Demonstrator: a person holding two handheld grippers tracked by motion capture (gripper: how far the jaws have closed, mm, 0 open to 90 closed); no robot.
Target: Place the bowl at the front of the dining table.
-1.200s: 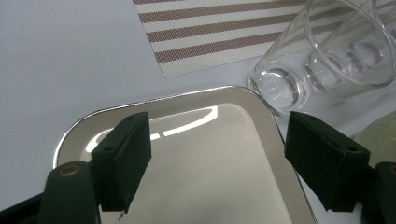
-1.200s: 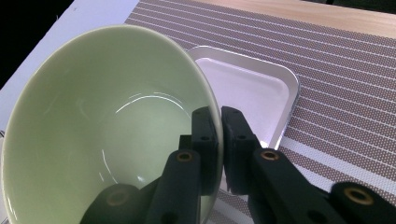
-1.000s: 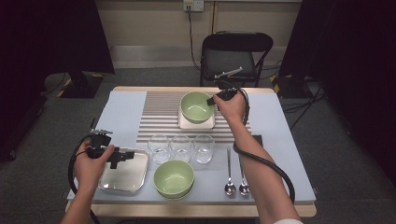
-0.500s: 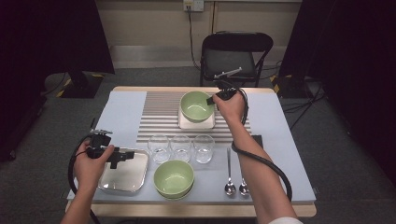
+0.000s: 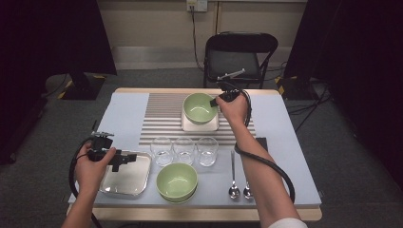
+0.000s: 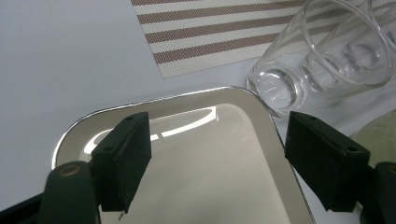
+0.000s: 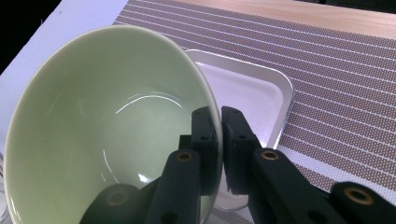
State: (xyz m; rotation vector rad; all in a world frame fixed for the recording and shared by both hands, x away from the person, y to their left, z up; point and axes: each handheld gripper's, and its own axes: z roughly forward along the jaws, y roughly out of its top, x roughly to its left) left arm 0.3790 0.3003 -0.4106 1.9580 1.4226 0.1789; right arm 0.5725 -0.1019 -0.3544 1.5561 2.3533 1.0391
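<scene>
I have the right tongs (image 7: 219, 140) pinched on the rim of the pale green ceramic bowl (image 7: 107, 130), one jaw inside the wall and one outside. The bowl sits on the white square tray (image 5: 201, 124) near the far edge of the tabletop (image 5: 285, 137), on the striped brown placemat (image 5: 161, 118). In the right gripper view it looks tilted, so I judge it partly lifted or tipped. The grip is narrow and off-centre, so I should keep the wrist steady, lift slowly and hold the rim level to stop the bowl swinging or slipping. My left tongs (image 6: 219, 154) stand spread with nothing between them, over the shiny metal tray (image 6: 205, 154) near the front left corner, beside the clear drinking glasses (image 6: 322, 56).
</scene>
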